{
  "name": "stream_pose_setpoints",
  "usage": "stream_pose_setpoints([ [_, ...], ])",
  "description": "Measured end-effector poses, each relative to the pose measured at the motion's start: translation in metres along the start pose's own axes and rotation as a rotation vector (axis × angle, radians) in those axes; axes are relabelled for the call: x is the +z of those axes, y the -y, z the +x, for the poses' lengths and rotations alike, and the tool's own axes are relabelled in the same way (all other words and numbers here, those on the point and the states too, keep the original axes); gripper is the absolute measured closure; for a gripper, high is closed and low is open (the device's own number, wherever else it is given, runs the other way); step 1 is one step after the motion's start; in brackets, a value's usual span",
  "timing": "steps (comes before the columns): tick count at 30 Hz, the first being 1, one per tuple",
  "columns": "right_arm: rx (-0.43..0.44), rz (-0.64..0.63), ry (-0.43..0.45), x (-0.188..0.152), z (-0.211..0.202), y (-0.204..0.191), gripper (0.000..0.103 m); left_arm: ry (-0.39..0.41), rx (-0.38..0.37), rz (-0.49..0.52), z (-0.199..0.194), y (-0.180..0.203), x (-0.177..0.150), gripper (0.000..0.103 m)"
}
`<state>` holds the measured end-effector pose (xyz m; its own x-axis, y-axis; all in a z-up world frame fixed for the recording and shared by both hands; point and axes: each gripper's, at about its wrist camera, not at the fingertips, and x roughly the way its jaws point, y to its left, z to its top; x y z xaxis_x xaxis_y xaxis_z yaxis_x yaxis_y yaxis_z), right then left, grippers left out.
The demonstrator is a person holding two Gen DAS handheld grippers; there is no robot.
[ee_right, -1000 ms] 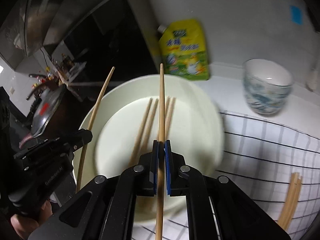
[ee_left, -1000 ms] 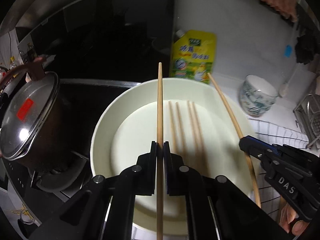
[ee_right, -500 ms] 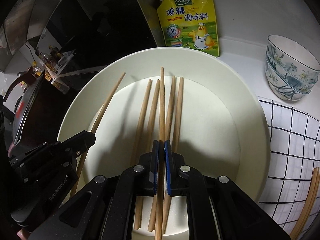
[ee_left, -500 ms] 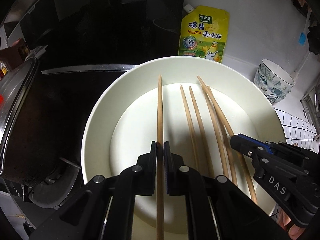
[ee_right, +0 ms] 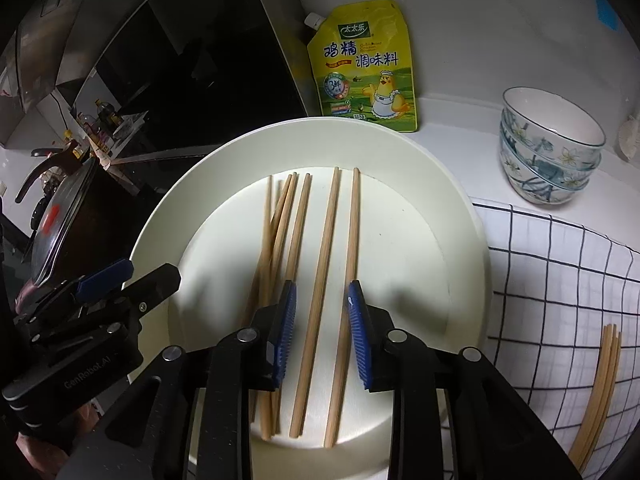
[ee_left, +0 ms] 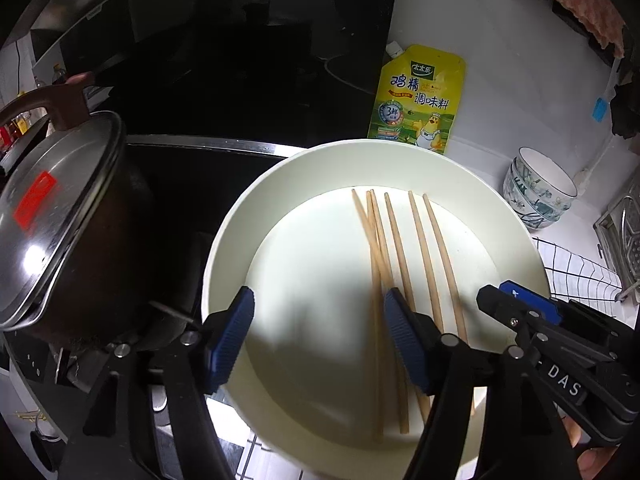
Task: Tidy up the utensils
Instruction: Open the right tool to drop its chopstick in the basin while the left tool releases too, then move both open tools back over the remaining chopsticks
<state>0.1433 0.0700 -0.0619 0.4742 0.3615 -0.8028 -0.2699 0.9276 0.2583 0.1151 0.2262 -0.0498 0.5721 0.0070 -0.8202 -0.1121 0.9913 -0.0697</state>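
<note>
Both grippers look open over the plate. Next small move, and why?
Probably swing the right gripper over to the loose chopsticks on the checked cloth. Both grippers are open and empty, the left gripper too; six chopsticks lie on the white plate, while that bundle at right is still off the plate.

Wooden chopsticks [ee_right: 320, 248] — smooth matt plate [ee_right: 460, 216]
</note>
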Motion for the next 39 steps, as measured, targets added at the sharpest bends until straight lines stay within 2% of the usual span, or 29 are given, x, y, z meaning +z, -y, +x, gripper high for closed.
stream_pose_setpoints([
  [12, -0.014, -0.001, 0.035, -0.018, -0.038, 0.001, 0.069, 0.036, 0.007, -0.012, -0.036, 0.003, -0.012, 0.027],
  [23, -0.011, -0.017, 0.071, -0.035, -0.074, 0.008, 0.065, 0.079, 0.007, -0.002, -0.071, 0.023, -0.023, 0.022],
  [32, -0.016, -0.021, 0.101, -0.048, -0.106, 0.026, 0.061, 0.099, 0.004, 0.015, -0.089, 0.048, -0.034, 0.017],
  [39, -0.039, 0.003, 0.114, -0.064, -0.130, 0.056, 0.058, 0.100, -0.014, 0.042, -0.097, 0.077, -0.041, 0.014],
])
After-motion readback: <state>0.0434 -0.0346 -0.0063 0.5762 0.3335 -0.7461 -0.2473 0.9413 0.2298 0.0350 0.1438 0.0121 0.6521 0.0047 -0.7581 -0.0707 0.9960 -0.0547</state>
